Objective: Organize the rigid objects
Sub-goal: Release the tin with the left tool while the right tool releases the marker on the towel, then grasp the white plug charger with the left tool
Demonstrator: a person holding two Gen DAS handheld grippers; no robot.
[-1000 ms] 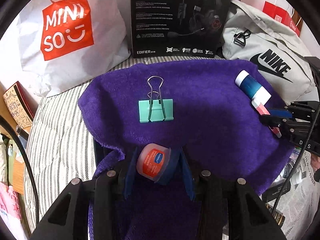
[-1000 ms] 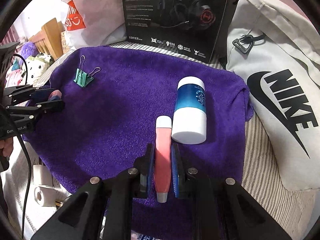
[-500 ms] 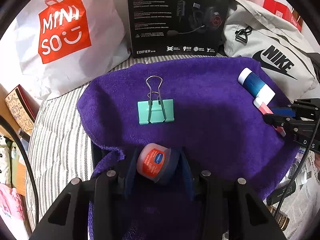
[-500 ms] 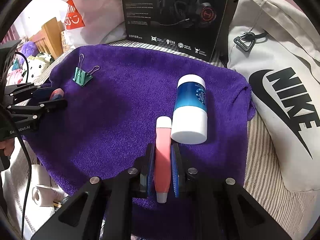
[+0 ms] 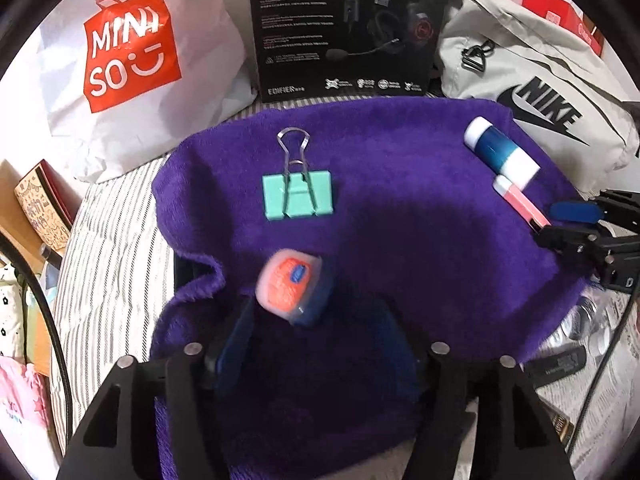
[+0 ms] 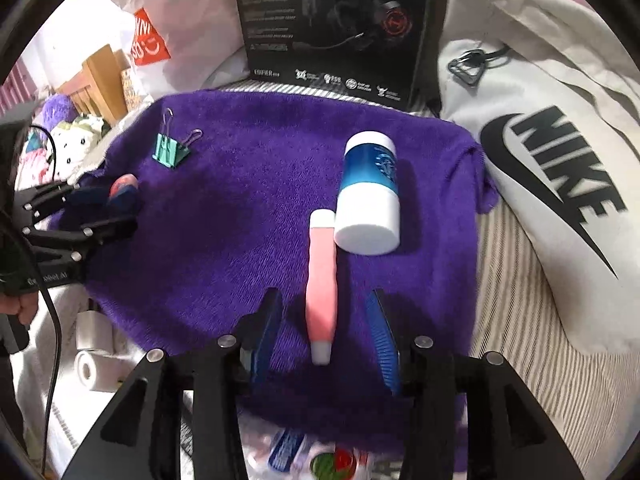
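A purple towel [image 5: 400, 216] [image 6: 248, 216] holds the objects. My left gripper [image 5: 316, 344] is open; a small orange-lidded jar [image 5: 289, 283] lies tilted on the towel just ahead of it, blurred. A green binder clip [image 5: 298, 196] [image 6: 171, 152] lies beyond it. My right gripper [image 6: 324, 336] is open around a pink tube [image 6: 321, 284] that lies on the towel next to a blue and white bottle [image 6: 370, 196]. The tube [image 5: 518, 200] and the bottle [image 5: 500, 152] also show in the left wrist view.
A black headset box [image 5: 348, 28] stands behind the towel, with a white Miniso bag [image 5: 128, 60] to its left and a grey Nike bag [image 6: 540, 160] to its right. Striped bedding [image 5: 104, 248] surrounds the towel. Small items [image 6: 92, 356] lie beyond its near edge.
Both grippers have opened. The left let go of the jar, which now lies ahead of its fingers. The right let go of the pink tube, which lies between its spread fingers.
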